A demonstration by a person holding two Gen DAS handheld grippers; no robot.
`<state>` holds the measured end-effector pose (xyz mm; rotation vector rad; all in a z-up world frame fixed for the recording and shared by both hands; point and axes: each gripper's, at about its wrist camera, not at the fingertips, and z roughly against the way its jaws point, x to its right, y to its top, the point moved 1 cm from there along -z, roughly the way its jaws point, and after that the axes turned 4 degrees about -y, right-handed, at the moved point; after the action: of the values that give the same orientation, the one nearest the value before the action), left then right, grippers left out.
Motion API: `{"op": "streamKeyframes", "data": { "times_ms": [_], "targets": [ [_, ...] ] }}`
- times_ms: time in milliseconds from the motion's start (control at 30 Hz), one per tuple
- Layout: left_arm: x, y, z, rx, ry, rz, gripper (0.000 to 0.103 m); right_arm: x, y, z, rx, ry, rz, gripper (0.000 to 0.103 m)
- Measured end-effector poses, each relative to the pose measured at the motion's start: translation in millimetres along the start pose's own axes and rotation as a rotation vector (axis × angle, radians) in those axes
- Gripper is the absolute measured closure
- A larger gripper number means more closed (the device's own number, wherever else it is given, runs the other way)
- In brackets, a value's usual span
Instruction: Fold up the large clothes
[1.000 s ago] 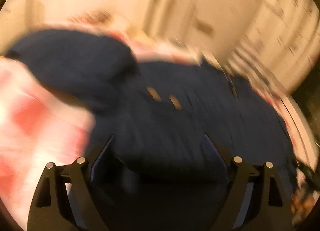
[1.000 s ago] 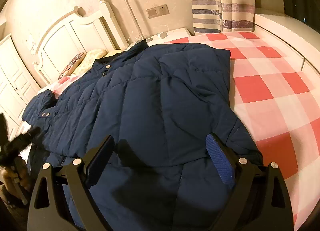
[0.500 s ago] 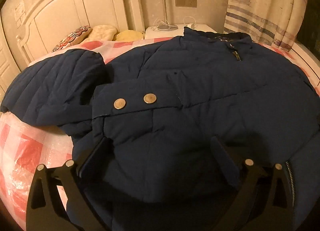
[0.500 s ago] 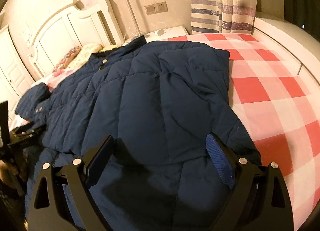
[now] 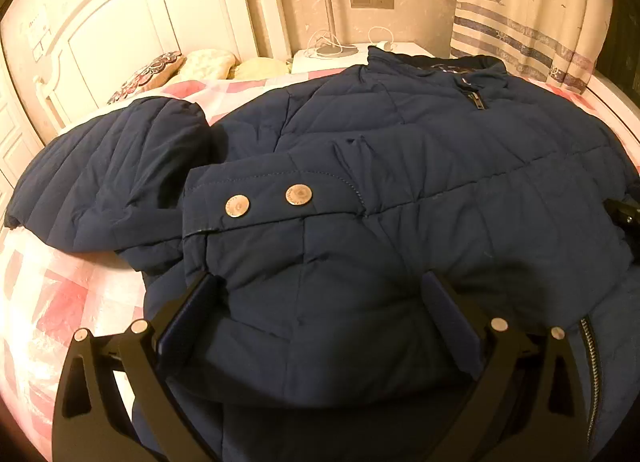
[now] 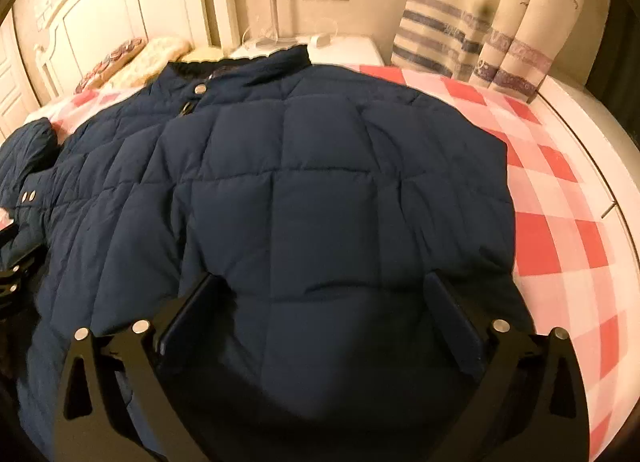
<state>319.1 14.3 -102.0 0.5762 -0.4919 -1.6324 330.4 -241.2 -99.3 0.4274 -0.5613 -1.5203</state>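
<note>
A navy quilted jacket point(image 5: 440, 166) lies spread on a bed with a pink and red checked sheet point(image 6: 560, 222), its collar point(image 5: 440, 66) toward the headboard. One sleeve is folded across the front, and its cuff point(image 5: 268, 200) with two metal snaps lies just beyond my left gripper point(image 5: 320, 278). That gripper is open wide, with sleeve fabric lying between its fingers and the pads not pressing on it. My right gripper point(image 6: 322, 279) hovers over the jacket's right half point(image 6: 320, 166). Its jaws are opening, with quilted fabric below them and nothing gripped.
A white headboard point(image 5: 140, 22) and pillows point(image 5: 180, 66) stand at the back left. A nightstand point(image 5: 340, 52) with cables is at the back middle and a striped curtain point(image 5: 520, 10) at the back right. The bed's rounded edge point(image 6: 600, 166) runs along the right.
The left gripper swung and dropped over the folded sleeve, then steadied with its jaws wider. The right gripper slid sideways over the jacket's right half and its jaws widened.
</note>
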Motion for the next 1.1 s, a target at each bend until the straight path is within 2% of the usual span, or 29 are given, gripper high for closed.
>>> {"op": "streamKeyframes", "data": {
  "times_ms": [67, 133, 167, 233, 300, 333, 400, 467, 500, 633, 733, 833, 867, 933, 967, 1000, 1033, 1100],
  "targets": [
    [0, 0, 0, 0.0, 0.0, 0.0, 0.002, 1, 0, 4, 0.023, -0.012, -0.011, 0.005],
    [0, 0, 0, 0.003, -0.001, 0.002, 0.002, 13, -5, 16, 0.091, -0.061, -0.083, 0.005],
    [-1, 0, 2, 0.011, -0.007, 0.008, 0.002, 19, -7, 20, 0.107, -0.057, -0.113, 0.005],
    [-8, -1, 11, 0.055, -0.054, 0.046, 0.002, 28, -8, 15, 0.084, -0.039, -0.156, 0.005],
    [-26, -2, 27, 0.136, -0.134, 0.127, 0.002, 30, -6, 9, 0.05, -0.027, -0.159, 0.005],
    [-44, -2, 39, 0.196, -0.162, 0.198, 0.002, 29, -6, 8, 0.047, -0.033, -0.154, 0.005],
    [-82, 0, 58, 0.282, -0.154, 0.344, 0.002, 26, -5, 7, 0.044, -0.047, -0.139, 0.005],
    [-136, -2, 71, 0.343, -0.148, 0.543, 0.003, 24, -5, 6, 0.039, -0.048, -0.136, 0.004],
    [-171, -5, 74, 0.357, -0.133, 0.665, 0.003, 24, -6, 6, 0.038, -0.047, -0.136, 0.004],
    [-267, -18, 70, 0.344, -0.05, 0.965, 0.004, 25, -5, 5, 0.038, -0.046, -0.136, 0.004],
    [-321, -21, 58, 0.339, -0.02, 1.079, 0.007, 24, -5, 6, 0.035, -0.051, -0.131, 0.004],
    [-356, -12, 41, 0.32, -0.029, 1.095, 0.011, 20, -6, 4, 0.032, -0.054, -0.125, 0.004],
    [-365, -7, 37, 0.317, -0.025, 1.092, 0.019, 20, -6, 4, 0.031, -0.054, -0.124, 0.004],
    [-373, 0, 32, 0.334, -0.078, 1.105, 0.054, 19, -6, 4, 0.032, -0.053, -0.124, 0.004],
    [-373, 5, 30, 0.334, -0.125, 1.11, 0.092, 19, -6, 4, 0.032, -0.052, -0.125, 0.004],
    [-370, 10, 31, 0.332, -0.136, 1.108, 0.096, 19, -6, 4, 0.032, -0.051, -0.125, 0.004],
    [-358, 19, 41, 0.386, -0.143, 1.068, 0.097, 19, -6, 5, 0.033, -0.05, -0.126, 0.004],
    [-320, 42, 70, 0.496, -0.183, 0.92, 0.098, 20, -7, 5, 0.036, -0.041, -0.131, 0.004]
  ]
}}
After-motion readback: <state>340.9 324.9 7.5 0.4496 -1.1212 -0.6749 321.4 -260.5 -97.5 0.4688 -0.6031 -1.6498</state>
